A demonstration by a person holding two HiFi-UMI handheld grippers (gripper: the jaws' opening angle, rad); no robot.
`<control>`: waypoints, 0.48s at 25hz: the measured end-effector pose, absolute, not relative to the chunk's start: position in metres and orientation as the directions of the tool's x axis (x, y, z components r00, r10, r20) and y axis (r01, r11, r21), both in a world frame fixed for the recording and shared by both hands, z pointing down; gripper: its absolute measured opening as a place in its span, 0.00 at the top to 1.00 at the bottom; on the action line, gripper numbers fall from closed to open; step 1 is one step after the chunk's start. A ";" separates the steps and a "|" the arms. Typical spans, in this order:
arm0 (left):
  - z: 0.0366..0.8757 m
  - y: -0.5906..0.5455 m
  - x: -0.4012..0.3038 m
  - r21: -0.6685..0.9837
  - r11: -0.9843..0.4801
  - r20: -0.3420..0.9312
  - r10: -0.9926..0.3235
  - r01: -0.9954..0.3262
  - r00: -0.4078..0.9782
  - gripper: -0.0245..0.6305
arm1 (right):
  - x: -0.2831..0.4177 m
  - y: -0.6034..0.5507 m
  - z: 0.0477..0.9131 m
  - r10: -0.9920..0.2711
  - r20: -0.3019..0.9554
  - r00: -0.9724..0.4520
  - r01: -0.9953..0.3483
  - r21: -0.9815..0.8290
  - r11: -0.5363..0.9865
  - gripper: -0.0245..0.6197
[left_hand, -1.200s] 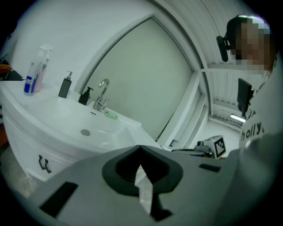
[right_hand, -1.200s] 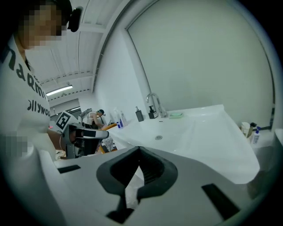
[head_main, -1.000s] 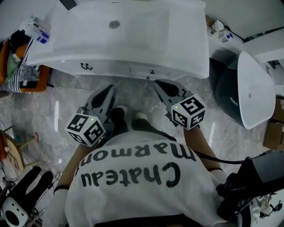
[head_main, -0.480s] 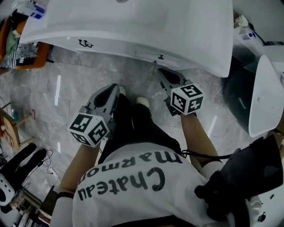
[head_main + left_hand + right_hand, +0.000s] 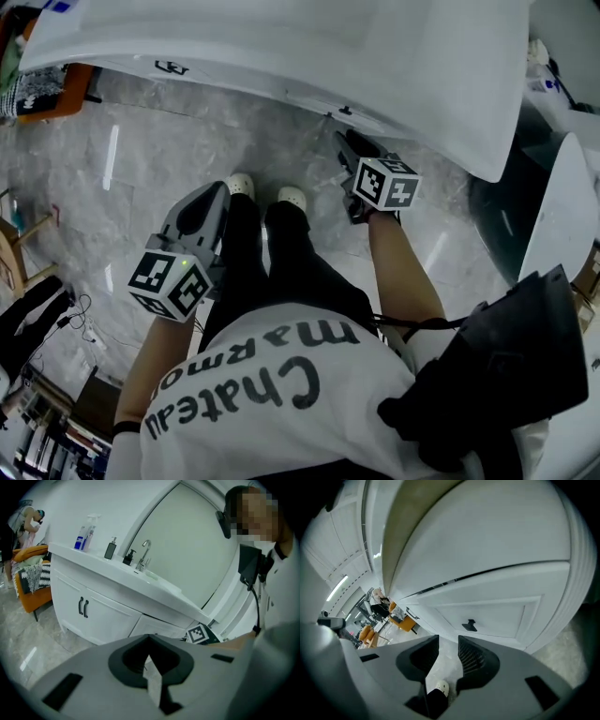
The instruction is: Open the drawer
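The white vanity [image 5: 441,84] has a drawer front [image 5: 487,616] with a small black knob [image 5: 469,625], seen in the head view just under the counter edge as knob [image 5: 345,111]. My right gripper [image 5: 349,142] points at that drawer, a short way below and short of the knob. Its jaws [image 5: 447,644] have just been opening and now stand apart with nothing between them. My left gripper [image 5: 221,187] hangs lower and to the left, over the floor beside the person's legs. Its tips [image 5: 149,637] meet, empty.
Left of the drawer are two cabinet doors with black handles [image 5: 83,607]. A faucet [image 5: 144,555] and bottles [image 5: 86,532] stand on the counter. An orange chair [image 5: 33,581] sits at the far left, a white fixture [image 5: 562,225] at the right. The person's shoes [image 5: 291,198] rest on the marble floor.
Both grippers have sunk toward the floor, the right one more. The vanity has slid up in the head view, and the right gripper now sits close under the drawer knob.
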State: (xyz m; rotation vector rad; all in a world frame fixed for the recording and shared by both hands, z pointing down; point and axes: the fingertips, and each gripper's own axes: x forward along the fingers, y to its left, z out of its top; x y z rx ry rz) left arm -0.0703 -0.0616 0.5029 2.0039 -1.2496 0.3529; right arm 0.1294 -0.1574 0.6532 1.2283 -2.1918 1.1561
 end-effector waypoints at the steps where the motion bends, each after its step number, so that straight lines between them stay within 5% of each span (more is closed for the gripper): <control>1: 0.505 -0.061 -0.071 0.431 -0.259 0.582 -0.652 -0.864 0.486 0.96 | 0.131 -0.161 0.659 -0.527 0.657 -0.540 -0.839 -0.470 0.273 0.78; 12: 0.511 -0.055 -0.080 0.386 -0.272 0.644 -0.605 -0.881 0.469 0.96 | 0.140 -0.191 0.693 -0.569 0.708 -0.417 -0.878 -0.476 0.051 0.70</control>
